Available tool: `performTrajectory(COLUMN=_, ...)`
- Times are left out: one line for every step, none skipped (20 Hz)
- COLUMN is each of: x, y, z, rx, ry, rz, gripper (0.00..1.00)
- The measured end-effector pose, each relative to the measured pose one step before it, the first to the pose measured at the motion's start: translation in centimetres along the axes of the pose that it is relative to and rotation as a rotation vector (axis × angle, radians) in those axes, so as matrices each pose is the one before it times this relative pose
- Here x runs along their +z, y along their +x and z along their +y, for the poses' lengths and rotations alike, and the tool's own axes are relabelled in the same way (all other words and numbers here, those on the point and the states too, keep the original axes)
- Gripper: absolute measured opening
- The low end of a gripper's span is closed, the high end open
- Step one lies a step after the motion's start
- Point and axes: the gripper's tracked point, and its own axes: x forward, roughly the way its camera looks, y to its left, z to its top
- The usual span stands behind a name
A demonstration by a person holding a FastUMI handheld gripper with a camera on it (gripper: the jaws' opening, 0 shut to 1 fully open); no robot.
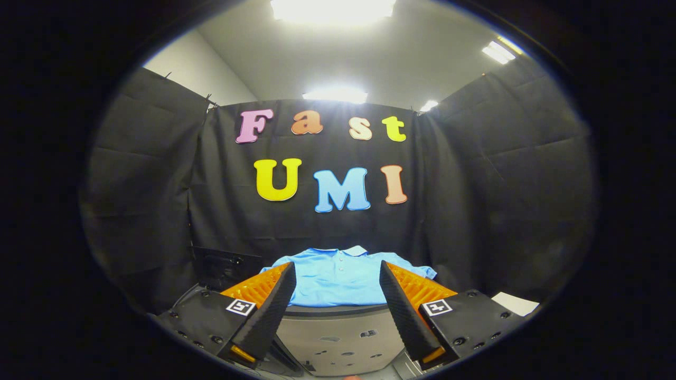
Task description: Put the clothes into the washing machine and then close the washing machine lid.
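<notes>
Up against the black cloth wall (501, 184), the washing machine (338, 338) sat with its grey front facing the gripper, and a blue polo shirt (338, 277) was lying flat on top of it. The gripper (336, 274) hung just short of it, fingers (272, 309) wide apart, holding nothing, shirt showing between them.

1. The camera rides on the tool (338, 311), looking forward along its two spread fingers.
2. It faces the booth's back wall (222, 221), level and low.
3. A blue shirt (338, 282) lies near, just beyond the fingertips.
</notes>
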Motion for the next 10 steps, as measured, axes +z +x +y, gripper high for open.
performTrajectory(x=0.13, y=0.85, z=0.019, rx=0.00891, ry=0.00169, rz=0.00926, gripper=0.98)
performTrajectory(x=0.164, y=0.926, z=-0.046, rx=0.00697, ry=0.0015, rz=0.00514, gripper=0.98)
performTrajectory(x=0.136, y=0.913, z=-0.024, rx=0.00662, ry=-0.00129, rz=0.00873, gripper=0.98)
performTrajectory(x=-0.073, y=0.856, z=0.229, rx=0.01549, ry=-0.00344, rz=0.01289, gripper=0.98)
performTrajectory(x=0.068, y=0.904, z=0.142, rx=0.01346, ry=-0.00409, rz=0.01254, gripper=0.98)
performTrajectory(x=0.098, y=0.816, z=-0.016, rx=0.00968, ry=-0.00392, rz=0.01197, gripper=0.98)
performTrajectory(x=0.137, y=0.804, z=-0.026, rx=0.00703, ry=-0.00497, rz=0.01121, gripper=0.98)
performTrajectory(x=0.052, y=0.814, z=-0.061, rx=0.00374, ry=-0.00544, rz=0.00793, gripper=0.98)
performTrajectory(x=0.236, y=0.806, z=0.021, rx=0.00547, ry=-0.00487, rz=0.00392, gripper=0.98)
performTrajectory(x=0.138, y=0.761, z=-0.002, rx=0.00331, ry=-0.0042, rz=0.00423, gripper=0.98)
